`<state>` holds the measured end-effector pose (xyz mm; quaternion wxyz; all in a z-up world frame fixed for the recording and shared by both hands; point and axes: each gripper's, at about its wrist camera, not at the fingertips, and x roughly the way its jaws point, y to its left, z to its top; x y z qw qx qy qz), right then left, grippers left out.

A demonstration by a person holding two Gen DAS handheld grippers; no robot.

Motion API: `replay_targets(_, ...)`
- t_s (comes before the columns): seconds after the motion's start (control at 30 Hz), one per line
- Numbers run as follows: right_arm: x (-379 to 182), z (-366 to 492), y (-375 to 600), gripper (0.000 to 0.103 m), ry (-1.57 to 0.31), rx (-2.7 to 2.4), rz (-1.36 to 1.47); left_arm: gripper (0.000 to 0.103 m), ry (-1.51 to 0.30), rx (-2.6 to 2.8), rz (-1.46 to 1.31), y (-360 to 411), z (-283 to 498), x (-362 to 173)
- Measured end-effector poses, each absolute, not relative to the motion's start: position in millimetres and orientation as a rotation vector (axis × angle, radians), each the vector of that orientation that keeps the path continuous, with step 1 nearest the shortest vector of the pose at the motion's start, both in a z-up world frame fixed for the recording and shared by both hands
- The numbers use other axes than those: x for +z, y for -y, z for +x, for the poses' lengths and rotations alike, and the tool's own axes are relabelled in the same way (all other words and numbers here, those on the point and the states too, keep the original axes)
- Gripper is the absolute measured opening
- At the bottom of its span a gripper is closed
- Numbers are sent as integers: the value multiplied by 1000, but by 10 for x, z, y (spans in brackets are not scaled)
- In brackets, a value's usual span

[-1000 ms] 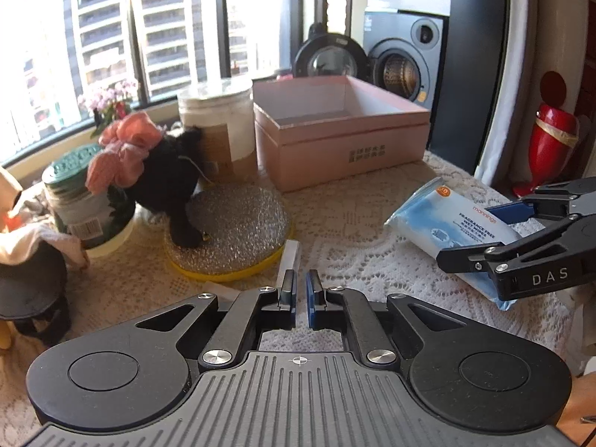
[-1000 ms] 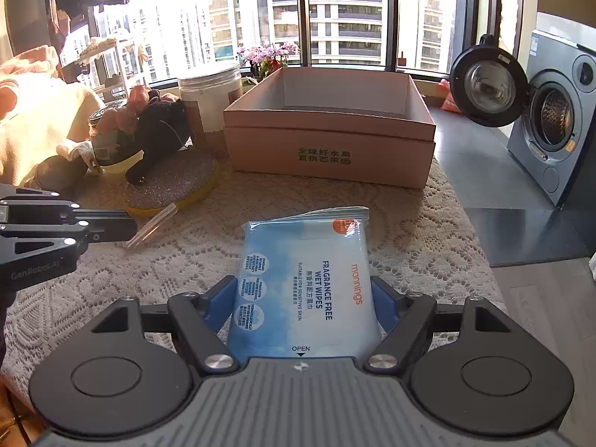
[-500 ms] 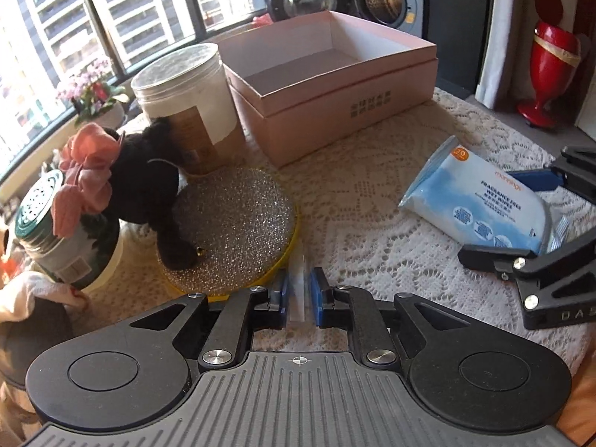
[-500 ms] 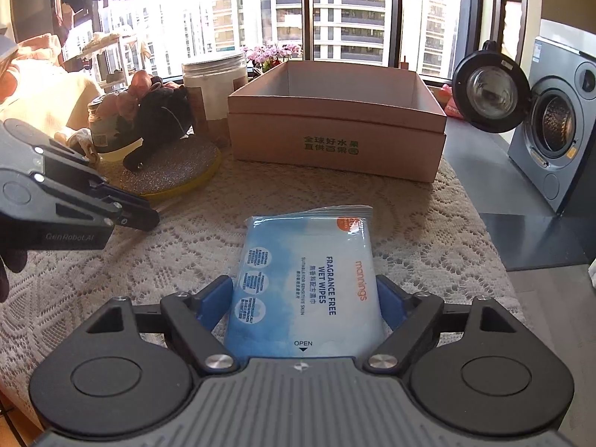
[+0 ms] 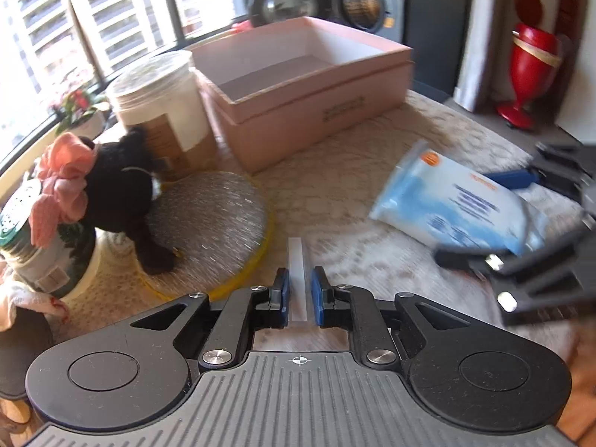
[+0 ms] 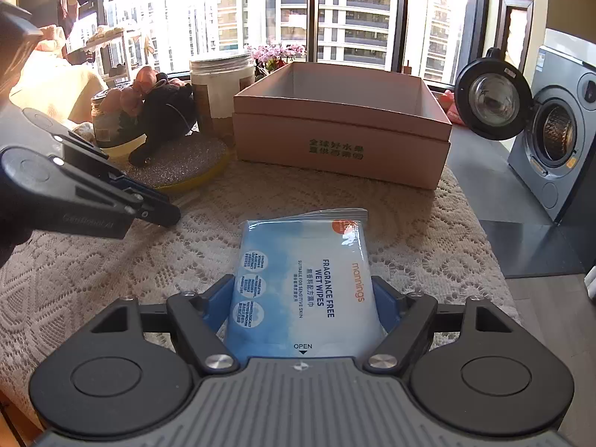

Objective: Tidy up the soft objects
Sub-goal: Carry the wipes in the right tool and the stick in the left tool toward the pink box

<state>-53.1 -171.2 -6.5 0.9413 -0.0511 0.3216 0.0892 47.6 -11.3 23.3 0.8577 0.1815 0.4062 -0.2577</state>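
A blue pack of wet wipes (image 6: 303, 283) lies on the lace tablecloth, and my right gripper (image 6: 303, 298) has its jaws on both sides of it, shut on the pack; it also shows in the left wrist view (image 5: 458, 205). My left gripper (image 5: 298, 290) hovers over a clear flat plastic strip (image 5: 297, 260) with the jaws narrowly apart on either side of it. A black plush toy (image 5: 123, 193) with a pink bow (image 5: 63, 186) leans on a glittery round cushion (image 5: 208, 219). An open pink box (image 6: 342, 126) stands behind.
A tall white and brown jar (image 5: 164, 111) and a green-lidded jar (image 5: 33, 238) stand at the left. A washing machine (image 6: 551, 138) with its door open and a red vase (image 5: 529, 59) stand beyond the table's right side.
My left gripper has tilted down, moved over the plastic strip, and its jaws have opened slightly around it. My right gripper stays on the wipes pack.
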Motion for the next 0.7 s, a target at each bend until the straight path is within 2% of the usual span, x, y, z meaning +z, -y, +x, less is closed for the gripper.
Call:
replay_targets(0.13, -78, -559, 1748, 77, -653, 189, -99, 16, -829, -582, 402, 71, 225, 209)
replay_targets(0.47, -10, -556, 1780, 76, -663, 188, -71, 15, -788, -565, 377, 191, 197, 236)
replay_targets(0.7, 197, -689, 1860, 76, -604, 177, -84, 15, -742, -567, 378, 199, 116, 393)
